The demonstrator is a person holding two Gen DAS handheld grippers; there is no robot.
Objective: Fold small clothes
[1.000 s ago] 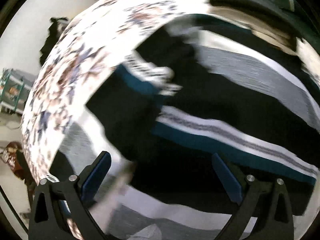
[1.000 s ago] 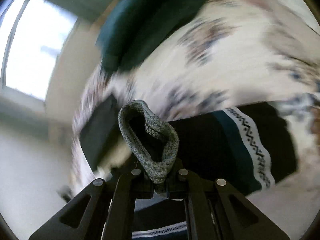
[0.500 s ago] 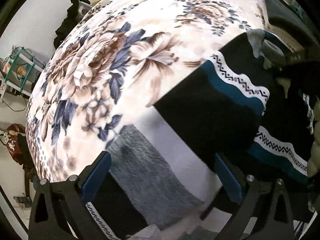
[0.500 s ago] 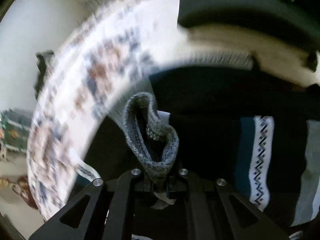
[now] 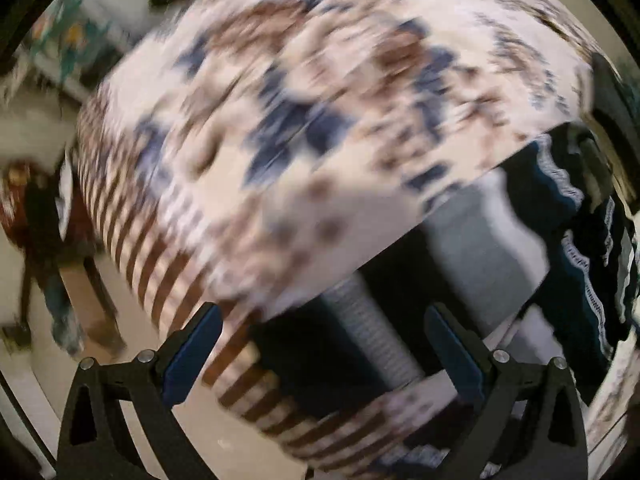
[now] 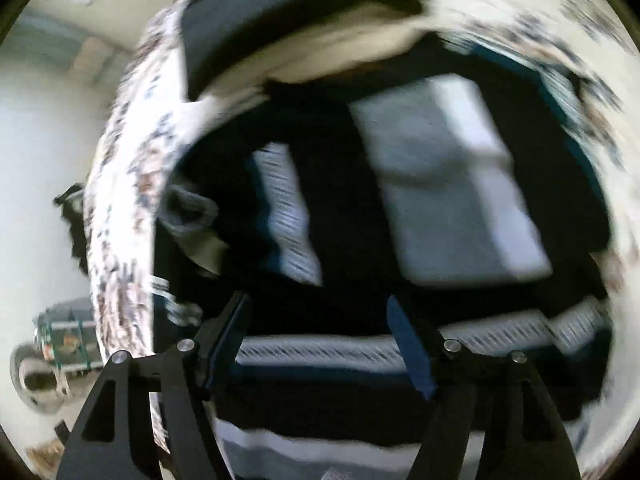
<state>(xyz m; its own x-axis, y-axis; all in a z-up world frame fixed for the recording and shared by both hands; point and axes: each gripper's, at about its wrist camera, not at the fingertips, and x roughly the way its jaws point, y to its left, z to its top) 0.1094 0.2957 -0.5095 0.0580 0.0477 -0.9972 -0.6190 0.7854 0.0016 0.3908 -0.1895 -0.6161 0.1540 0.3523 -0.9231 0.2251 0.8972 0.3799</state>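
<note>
A black knitted sweater [image 6: 448,184] with grey, white and teal bands lies spread on a floral blanket [image 5: 280,120]. In the right wrist view its grey ribbed neck opening [image 6: 188,212] rests at the left, clear of my fingers. My right gripper [image 6: 316,302] hovers over the sweater's dark middle; its jaws are opening and nothing is between them. My left gripper [image 5: 320,312] stands open and empty over the blanket's edge, with the sweater [image 5: 492,256] stretching off to its right. Both views are blurred by motion.
A dark folded item on a pale pillow [image 6: 280,12] lies beyond the sweater. Past the blanket's striped hem [image 5: 132,256] is bare floor with a reddish-brown object [image 5: 24,208] and a shelf of colourful things [image 5: 68,36]. A shiny metal object [image 6: 36,376] sits low left.
My right gripper has let go of the grey ribbed neck opening, which now lies on the sweater to the left. My left gripper has swept off the sweater toward the blanket's edge.
</note>
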